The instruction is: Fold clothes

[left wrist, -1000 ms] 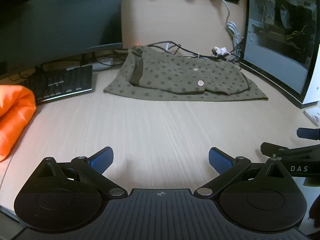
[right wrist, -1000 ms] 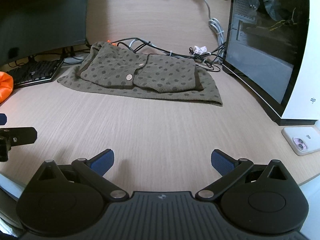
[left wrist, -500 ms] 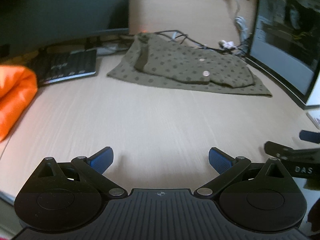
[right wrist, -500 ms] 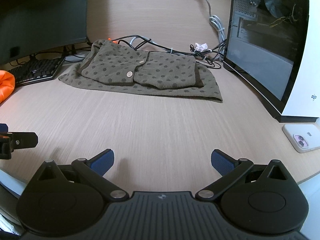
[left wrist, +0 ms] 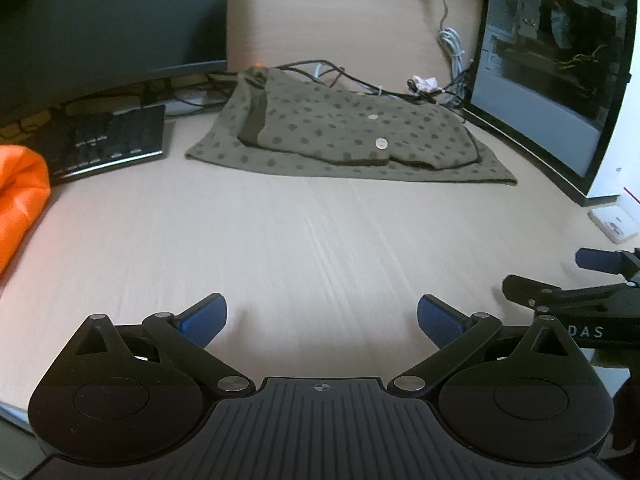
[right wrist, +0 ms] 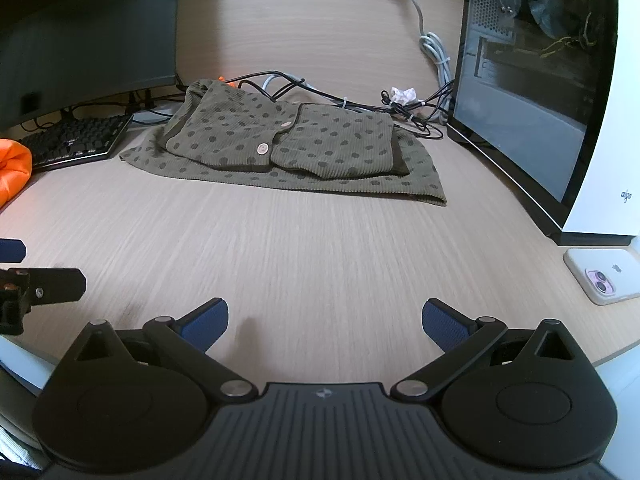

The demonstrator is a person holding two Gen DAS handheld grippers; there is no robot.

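An olive green polka-dot cardigan (left wrist: pixel 344 136) lies folded flat at the back of the wooden desk; it also shows in the right wrist view (right wrist: pixel 292 144). My left gripper (left wrist: pixel 322 318) is open and empty, low over the desk's near part, well short of the cardigan. My right gripper (right wrist: pixel 324 320) is open and empty, also near the front edge. Each gripper shows at the edge of the other's view.
An orange garment (left wrist: pixel 20 200) lies at the left edge. A black keyboard (left wrist: pixel 108 140) and monitor (left wrist: pixel 112 20) stand at back left. A PC case (right wrist: pixel 532 80) stands at right, with a phone (right wrist: pixel 604 276) beside it. Cables (right wrist: pixel 404 108) run behind the cardigan.
Both grippers have shifted slightly, staying open and empty over the near desk. The cardigan has not moved.
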